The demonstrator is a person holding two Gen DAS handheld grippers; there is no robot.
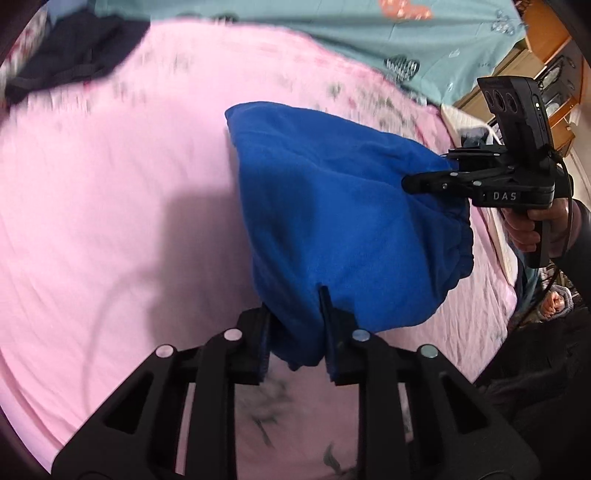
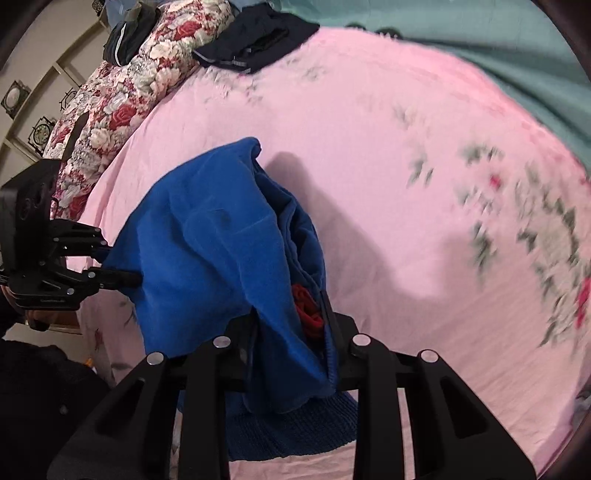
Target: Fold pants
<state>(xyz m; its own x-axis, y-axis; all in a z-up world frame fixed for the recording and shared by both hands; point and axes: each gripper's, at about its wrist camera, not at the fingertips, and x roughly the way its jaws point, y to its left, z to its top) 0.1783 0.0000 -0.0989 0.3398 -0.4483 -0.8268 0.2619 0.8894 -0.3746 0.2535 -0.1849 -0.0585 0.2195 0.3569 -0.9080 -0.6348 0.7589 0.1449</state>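
Blue fleece pants (image 1: pixel 332 214) hang bunched over the pink bed sheet (image 1: pixel 110 221), held at two points. My left gripper (image 1: pixel 295 325) is shut on a fold of the blue cloth at its near edge. My right gripper (image 2: pixel 291 332) is shut on the pants' edge near the ribbed waistband (image 2: pixel 295 432), with a bit of red fabric (image 2: pixel 308 306) showing inside. Each gripper also appears in the other's view: the right gripper (image 1: pixel 424 182) pinching the elastic side, the left gripper (image 2: pixel 118 266) pinching the left side. A hand (image 1: pixel 532 229) holds the right gripper's handle.
A dark garment (image 2: pixel 255 40) lies at the far end of the bed beside a floral quilt (image 2: pixel 122 99). A teal cover (image 1: pixel 332 33) borders the pink sheet (image 2: pixel 369 147). Wooden furniture (image 1: pixel 546 48) stands past the bed's right edge.
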